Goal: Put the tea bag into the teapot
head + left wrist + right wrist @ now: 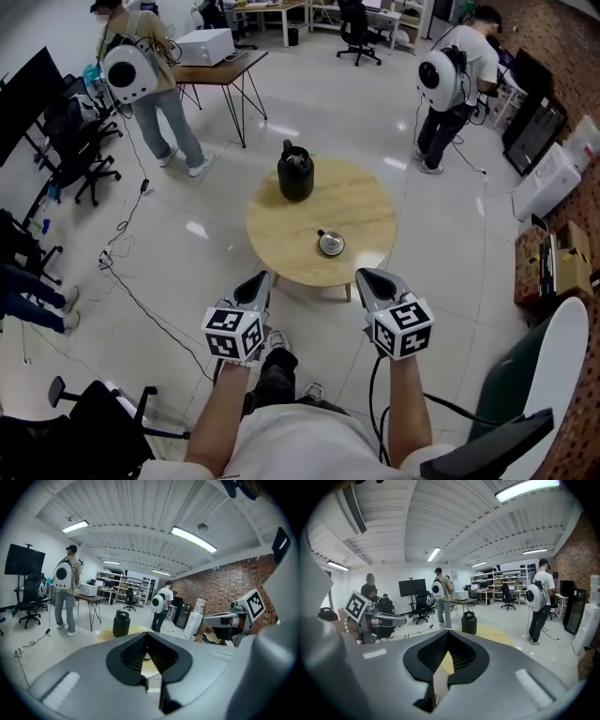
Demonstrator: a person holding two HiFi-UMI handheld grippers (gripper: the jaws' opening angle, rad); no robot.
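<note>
A black teapot (295,173) stands at the far side of a round wooden table (361,211); it also shows in the left gripper view as the teapot (121,623) and in the right gripper view as the teapot (468,623). A small round metal lid with a black knob (330,244) lies near the table's front. I see no tea bag. My left gripper (255,286) and right gripper (368,281) hover side by side just short of the table's near edge. Both are shut with nothing between the jaws.
Two people with white backpacks stand beyond the table, one far left (150,84), one far right (455,84). Cables (122,262) trail on the floor at left. Office chairs (80,155) and a desk (220,61) stand at the back. A white-backed chair (553,375) is close at my right.
</note>
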